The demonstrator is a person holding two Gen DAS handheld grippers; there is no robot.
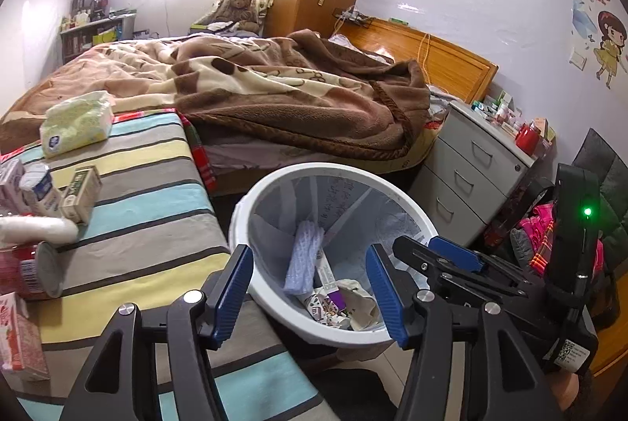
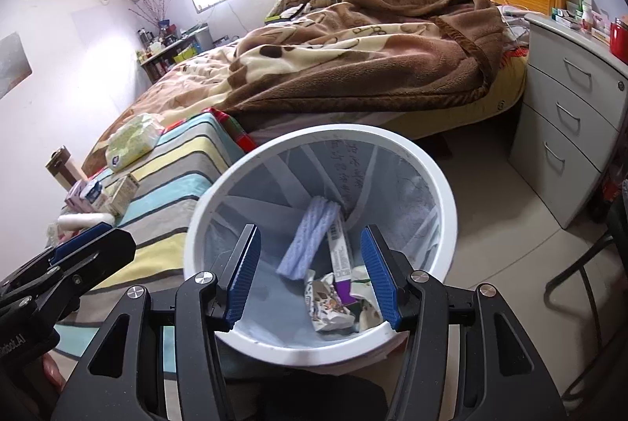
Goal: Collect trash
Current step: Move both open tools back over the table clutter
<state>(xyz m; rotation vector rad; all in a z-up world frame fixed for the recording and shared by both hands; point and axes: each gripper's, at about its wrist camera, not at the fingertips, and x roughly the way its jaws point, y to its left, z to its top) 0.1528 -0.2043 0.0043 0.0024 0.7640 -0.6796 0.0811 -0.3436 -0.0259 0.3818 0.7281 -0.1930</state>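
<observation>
A white round bin (image 2: pixel 447 221) stands upright beside the striped bench, holding crumpled wrappers (image 2: pixel 327 307) and a pale-blue cloth (image 2: pixel 310 236).

So that's one white bin (image 2: pixel 443 193), one tissue pack (image 1: pixel 76 123), one teddy bear (image 1: pixel 241 5), three drawers on the nightstand (image 1: pixel 475 166), and two small cartons (image 1: pixel 59 191) on the striped cover.

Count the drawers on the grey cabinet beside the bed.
3, stacked on the cabinet front: top drawer, middle drawer, bottom drawer. The far lower right corner is cut off, so another may be hidden.
</observation>
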